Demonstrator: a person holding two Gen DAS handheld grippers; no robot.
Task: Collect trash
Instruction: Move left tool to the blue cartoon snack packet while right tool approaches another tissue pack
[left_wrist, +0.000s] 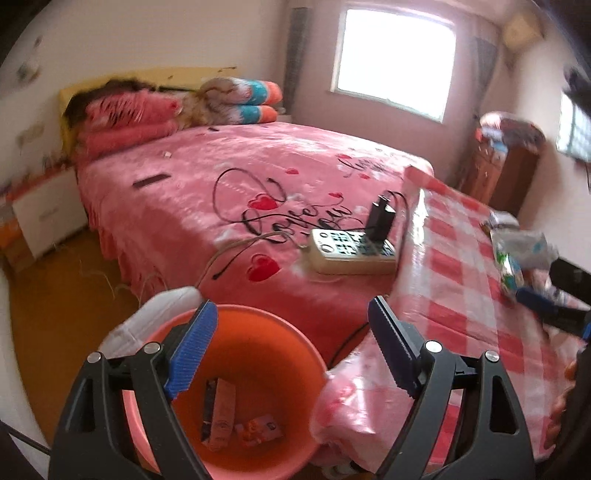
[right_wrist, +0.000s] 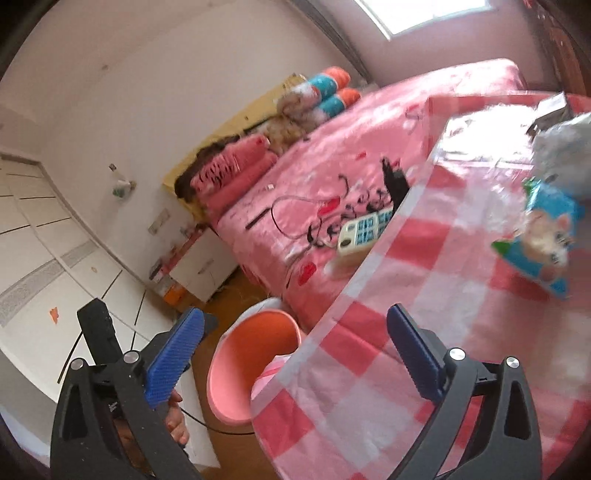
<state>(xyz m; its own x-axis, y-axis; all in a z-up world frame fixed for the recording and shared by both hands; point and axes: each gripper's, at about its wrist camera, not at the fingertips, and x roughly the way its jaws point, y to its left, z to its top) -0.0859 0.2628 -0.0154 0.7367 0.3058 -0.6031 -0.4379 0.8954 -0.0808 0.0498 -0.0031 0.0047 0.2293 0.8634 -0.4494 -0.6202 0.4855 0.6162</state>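
An orange-pink bin (left_wrist: 258, 354) stands on the floor between the bed and the checkered table, with a few wrappers (left_wrist: 236, 421) inside. My left gripper (left_wrist: 291, 350) is open and empty right above the bin's mouth. The bin also shows in the right wrist view (right_wrist: 251, 354). My right gripper (right_wrist: 295, 354) is open and empty over the table's near edge. A blue snack wrapper (right_wrist: 539, 236) and crumpled white trash (right_wrist: 565, 155) lie on the table ahead of it, to the right. In the left wrist view the wrapper (left_wrist: 511, 269) lies at the right edge.
A table with a red-and-white checkered cover (right_wrist: 424, 332) stands beside a pink bed (left_wrist: 229, 177). A power strip with a black charger (left_wrist: 351, 247) lies on the bed. A white nightstand (left_wrist: 48, 214) and a wooden cabinet (left_wrist: 502, 173) stand farther off.
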